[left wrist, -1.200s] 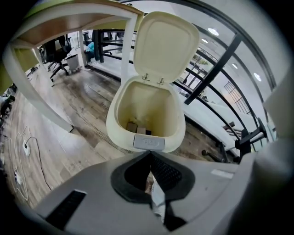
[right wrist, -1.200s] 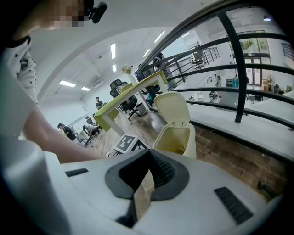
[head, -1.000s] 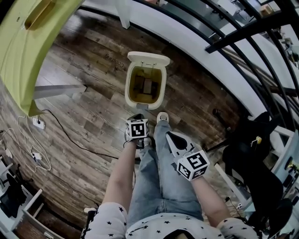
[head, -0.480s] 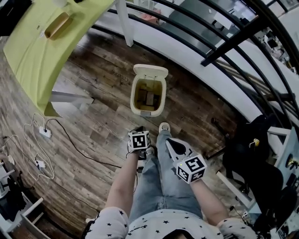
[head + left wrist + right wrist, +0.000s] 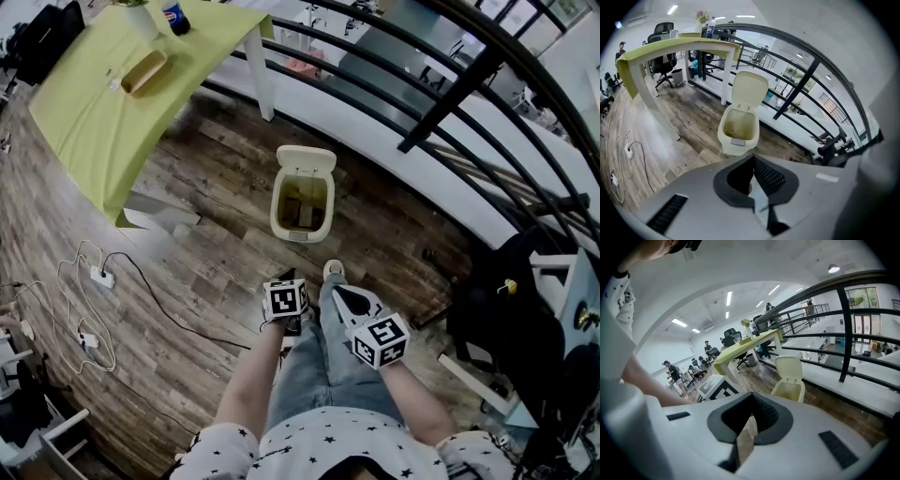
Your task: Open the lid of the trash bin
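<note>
In the head view, the trash bin [image 5: 302, 202] stands on the floor with its lid [image 5: 306, 158] already tipped up, so the job looks done. Your left gripper [image 5: 285, 292] and right gripper [image 5: 345, 298] hang well short of the bin. The left gripper view shows jaws pressed together on nothing; a careless poke at the bin could drop the lid. In the right gripper view, the jaws are likewise closed and empty; swinging them in could tip the bin.
</note>
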Available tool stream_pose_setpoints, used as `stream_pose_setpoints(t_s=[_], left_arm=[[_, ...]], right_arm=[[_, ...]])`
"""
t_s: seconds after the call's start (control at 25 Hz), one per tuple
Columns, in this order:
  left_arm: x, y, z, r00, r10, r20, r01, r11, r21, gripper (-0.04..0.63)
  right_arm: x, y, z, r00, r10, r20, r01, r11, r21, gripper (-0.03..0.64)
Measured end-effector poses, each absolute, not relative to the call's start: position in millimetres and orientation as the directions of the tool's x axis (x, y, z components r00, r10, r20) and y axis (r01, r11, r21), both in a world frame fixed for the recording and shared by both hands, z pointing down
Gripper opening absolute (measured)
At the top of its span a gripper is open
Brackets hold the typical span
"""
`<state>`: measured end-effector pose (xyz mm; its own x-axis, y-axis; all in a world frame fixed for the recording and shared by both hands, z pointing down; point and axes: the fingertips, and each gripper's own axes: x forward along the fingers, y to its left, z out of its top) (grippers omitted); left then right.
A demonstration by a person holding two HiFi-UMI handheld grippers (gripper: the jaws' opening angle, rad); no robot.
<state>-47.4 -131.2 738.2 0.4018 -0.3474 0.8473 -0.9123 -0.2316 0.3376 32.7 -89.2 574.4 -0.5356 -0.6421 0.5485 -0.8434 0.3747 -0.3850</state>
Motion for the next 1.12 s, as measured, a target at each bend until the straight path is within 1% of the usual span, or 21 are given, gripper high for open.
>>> stream_pose_setpoints(t_s=[0.36, 0.92, 1.12], left_arm=[[-58, -97, 677, 0.434, -0.402, 0.806, -0.901, -0.204, 0.384, 0.012], [-70, -58, 594, 0.480, -0.456, 0.750, -0.877, -0.244, 0.413, 0.012], [-71, -57, 554, 0.510, -0.491, 0.707, -0.860, -0.279, 0.427, 0.012]], right_arm=[[28, -68, 534, -0.526, -0.677, 0.515, -0.850, 0.392, -0.352, -0.006], [22, -37, 494, -0.519, -0.702, 0.487, -0.854, 0.405, -0.327, -0.006], [20, -39, 472, -0.525, -0.717, 0.459, -0.851, 0.426, -0.307, -0.006]])
